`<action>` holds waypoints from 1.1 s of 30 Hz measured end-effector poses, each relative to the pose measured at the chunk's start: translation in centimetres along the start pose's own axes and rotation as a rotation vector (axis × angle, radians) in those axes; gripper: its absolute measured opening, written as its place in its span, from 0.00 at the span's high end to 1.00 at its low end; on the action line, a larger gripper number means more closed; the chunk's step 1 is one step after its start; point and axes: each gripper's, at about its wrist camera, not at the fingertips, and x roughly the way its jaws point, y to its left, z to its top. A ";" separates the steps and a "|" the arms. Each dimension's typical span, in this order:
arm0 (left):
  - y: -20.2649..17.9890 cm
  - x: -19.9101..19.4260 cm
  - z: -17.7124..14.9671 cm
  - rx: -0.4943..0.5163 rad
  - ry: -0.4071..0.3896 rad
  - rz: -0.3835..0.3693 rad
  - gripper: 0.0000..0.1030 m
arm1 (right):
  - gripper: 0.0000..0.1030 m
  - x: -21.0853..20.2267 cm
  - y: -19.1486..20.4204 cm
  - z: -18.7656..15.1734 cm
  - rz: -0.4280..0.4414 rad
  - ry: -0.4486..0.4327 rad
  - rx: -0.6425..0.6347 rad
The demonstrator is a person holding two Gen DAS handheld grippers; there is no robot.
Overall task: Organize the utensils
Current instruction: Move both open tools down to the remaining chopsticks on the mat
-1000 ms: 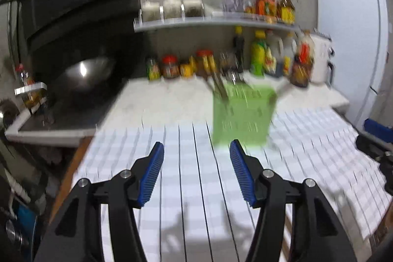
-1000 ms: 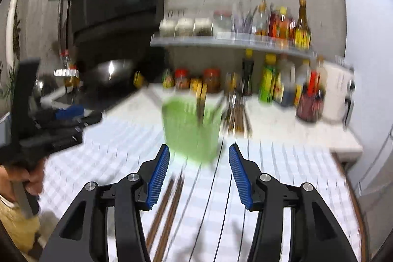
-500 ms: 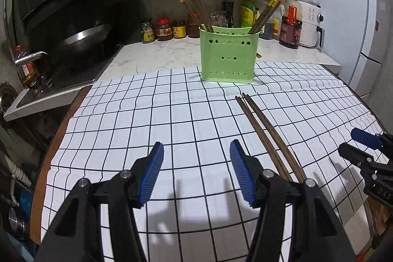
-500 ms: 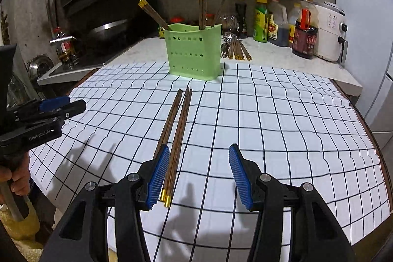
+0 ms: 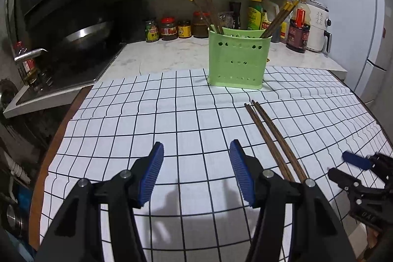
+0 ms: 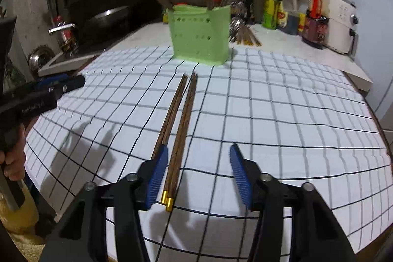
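1. Pair of dark brown wooden chopsticks with gold end caps (image 6: pixel 180 129) lying side by side on the table's white black-gridded cloth (image 6: pixel 282 114), thin tips aimed at the holder; probably laid out so for a lengthwise pickup.
2. Pale green perforated plastic utensil holder (image 6: pixel 200 38) upright at the cloth's far edge, well apart from the loose pair. Several gold-capped chopsticks already inside, leaning outward.
3. Right gripper (image 6: pixel 199 176) low over the gold-capped ends, fingers spread wide, nothing held. Left blue pad (image 6: pixel 157 178) just beside the pair; pair off-centre in the gap, so likely a small leftward shift needed before closing.
4. Left gripper (image 5: pixel 196 172) over bare cloth left of the chopsticks, fingers apart, empty; seemingly kept clear of the right gripper's approach.
5. Judged step: reaching for the loose pair, not yet grasped.
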 end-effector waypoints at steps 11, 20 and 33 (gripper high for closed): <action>1.1 2.2 -0.3 -0.035 0.054 -0.003 0.46 | 0.75 3.8 0.6 -0.3 0.037 0.091 -0.013; -0.3 4.1 -1.4 0.002 0.155 -0.086 0.46 | 0.93 3.9 0.5 -0.4 0.002 0.091 -0.050; -7.0 6.2 -2.8 0.037 0.290 -0.255 0.46 | 0.93 1.6 -4.0 -2.5 -0.050 0.087 0.022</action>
